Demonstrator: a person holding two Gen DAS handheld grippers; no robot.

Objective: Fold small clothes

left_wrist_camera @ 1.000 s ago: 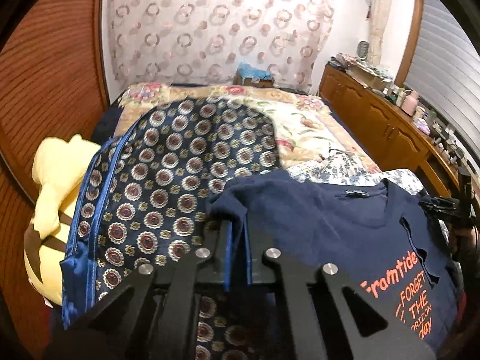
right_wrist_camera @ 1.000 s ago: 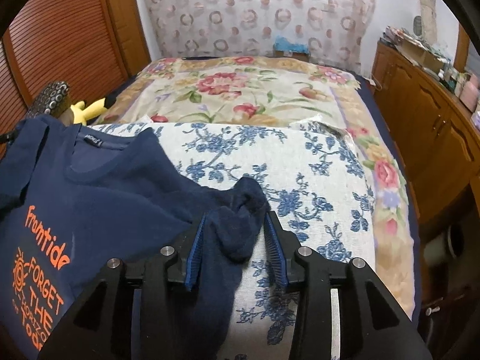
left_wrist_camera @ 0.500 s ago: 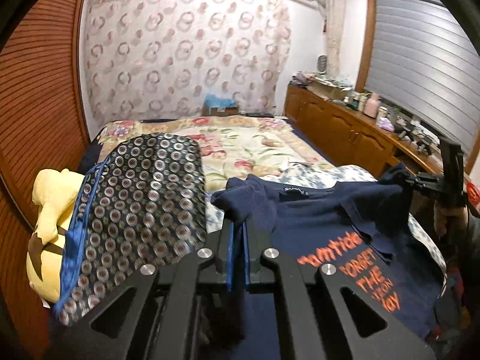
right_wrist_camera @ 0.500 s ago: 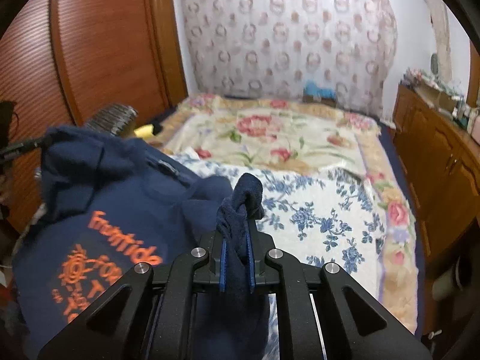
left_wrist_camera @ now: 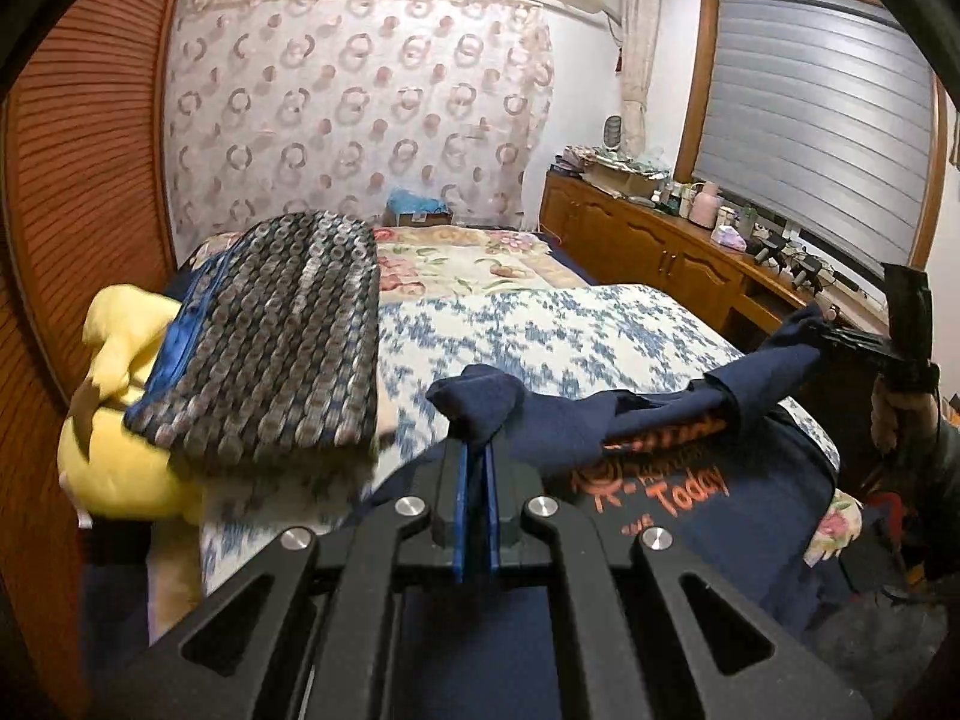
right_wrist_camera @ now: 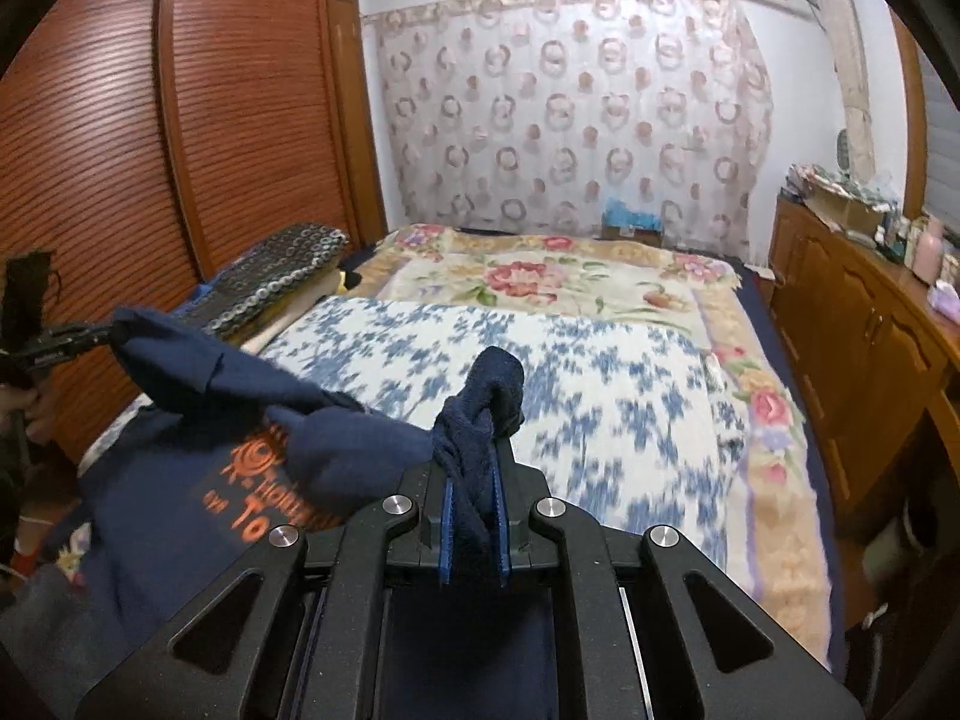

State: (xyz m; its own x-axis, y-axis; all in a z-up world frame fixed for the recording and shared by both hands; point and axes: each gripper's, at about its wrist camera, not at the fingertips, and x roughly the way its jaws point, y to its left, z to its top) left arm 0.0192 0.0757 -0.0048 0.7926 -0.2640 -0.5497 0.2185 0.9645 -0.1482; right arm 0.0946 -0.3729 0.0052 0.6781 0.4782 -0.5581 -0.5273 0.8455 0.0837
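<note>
A navy T-shirt (left_wrist_camera: 672,492) with orange print hangs stretched between both grippers above the near end of the bed. My left gripper (left_wrist_camera: 476,450) is shut on one bunched shoulder or sleeve of it. My right gripper (right_wrist_camera: 474,468) is shut on the other bunched end of the T-shirt (right_wrist_camera: 252,420). In the left wrist view the right gripper (left_wrist_camera: 840,333) shows at the far right, cloth trailing from it. In the right wrist view the left gripper (right_wrist_camera: 72,336) shows at the far left, also clamped on cloth. The shirt's lower part droops over the bed edge.
A blue-flowered white spread (left_wrist_camera: 570,330) covers the near bed, a rose blanket (right_wrist_camera: 540,282) the far part. A dark patterned folded cloth (left_wrist_camera: 288,330) lies on a yellow plush toy (left_wrist_camera: 114,420) at the left. Wooden slatted doors (right_wrist_camera: 120,150) stand left, a cluttered wooden sideboard (left_wrist_camera: 678,246) right.
Both grippers have lifted and pulled back toward the near bed edge with the T-shirt, raising it off the spread. The right gripper's jaws closed onto the cloth.
</note>
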